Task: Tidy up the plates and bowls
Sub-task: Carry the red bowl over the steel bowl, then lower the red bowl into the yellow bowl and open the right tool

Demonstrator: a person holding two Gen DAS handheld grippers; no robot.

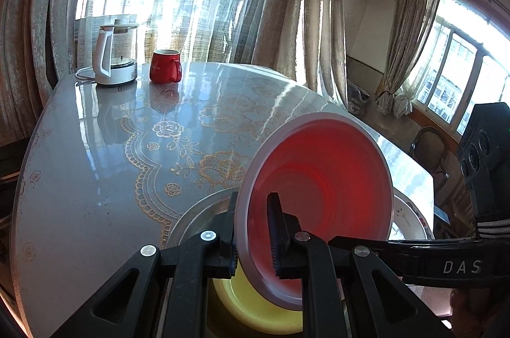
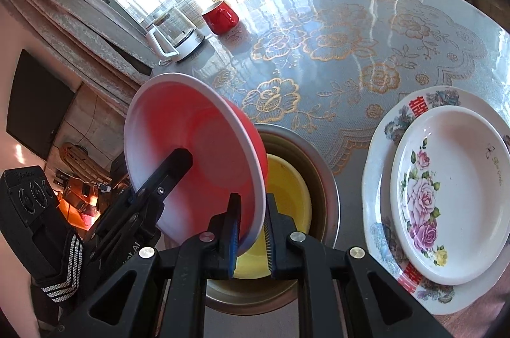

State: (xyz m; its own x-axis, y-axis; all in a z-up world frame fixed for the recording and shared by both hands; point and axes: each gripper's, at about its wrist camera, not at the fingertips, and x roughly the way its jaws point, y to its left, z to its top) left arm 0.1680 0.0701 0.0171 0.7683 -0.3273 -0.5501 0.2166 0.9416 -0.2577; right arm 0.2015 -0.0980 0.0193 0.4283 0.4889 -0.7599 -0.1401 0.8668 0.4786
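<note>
Both the left gripper (image 1: 253, 229) and right gripper (image 2: 251, 231) are pinching the red bowl's (image 2: 191, 159) rim, tilting it above the yellow bowl (image 2: 287, 197) for nesting, near the tabletop's (image 1: 95, 146) front edge.

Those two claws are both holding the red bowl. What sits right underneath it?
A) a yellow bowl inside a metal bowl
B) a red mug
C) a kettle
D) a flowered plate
A: under the tilted red bowl, held at its rim by the left claw and the right claw, a yellow bowl sits nested in a metal bowl.
</note>
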